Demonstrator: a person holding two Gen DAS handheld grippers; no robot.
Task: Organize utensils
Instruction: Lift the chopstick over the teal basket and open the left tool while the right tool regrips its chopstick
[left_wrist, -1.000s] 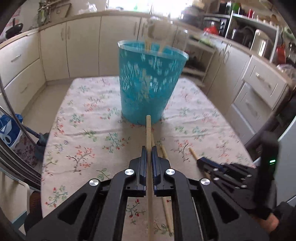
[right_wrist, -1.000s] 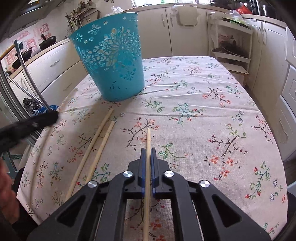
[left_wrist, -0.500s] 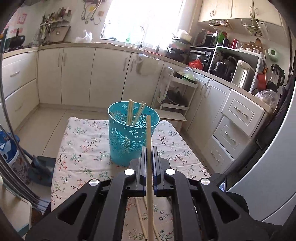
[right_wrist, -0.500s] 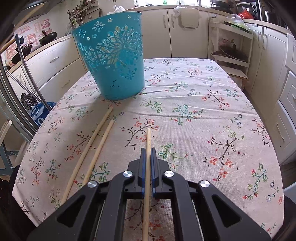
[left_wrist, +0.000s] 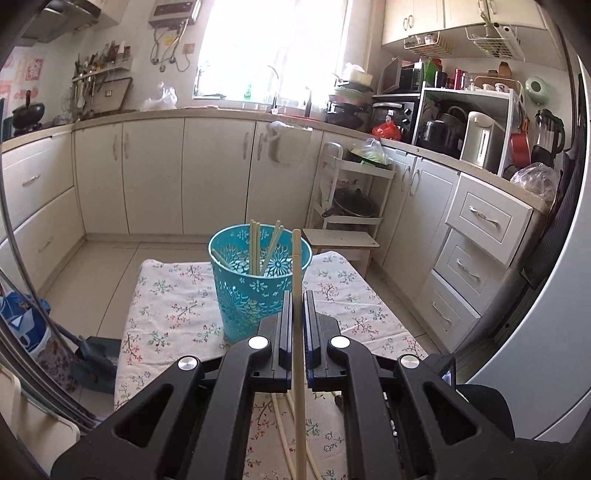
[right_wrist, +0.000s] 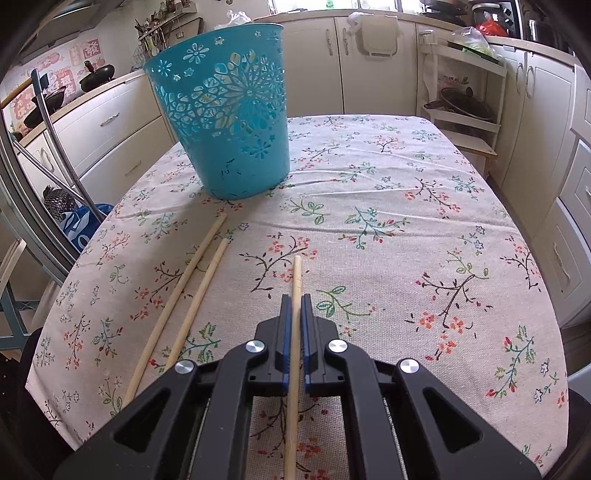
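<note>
Since a second ago the left gripper (left_wrist: 295, 306) has risen well above the table (right_wrist: 480, 206), so its view now looks down into the teal basket (left_wrist: 258, 291) instead of at its side; the right gripper (right_wrist: 294, 310) has not moved. Both claws are clamped shut, each on a single wooden chopstick: the left one's chopstick (left_wrist: 297, 295) points forward with its tip near the basket's rim in the left wrist view, and the right one's chopstick (right_wrist: 295, 295) hangs low over the cloth at the near edge of the table. Several chopsticks (left_wrist: 258, 247) already lean inside the basket, which stands toward the far left side of the table. Two loose chopsticks (right_wrist: 184, 291) lie side by side on the cloth between the basket and the near left corner.

Step in hand, as I judge it: carrying the left chopstick to the basket. Next it needs to go forward over the opening, tip angled down inside the rim, then the jaws let go. The right one would follow, then the two on the cloth
</note>
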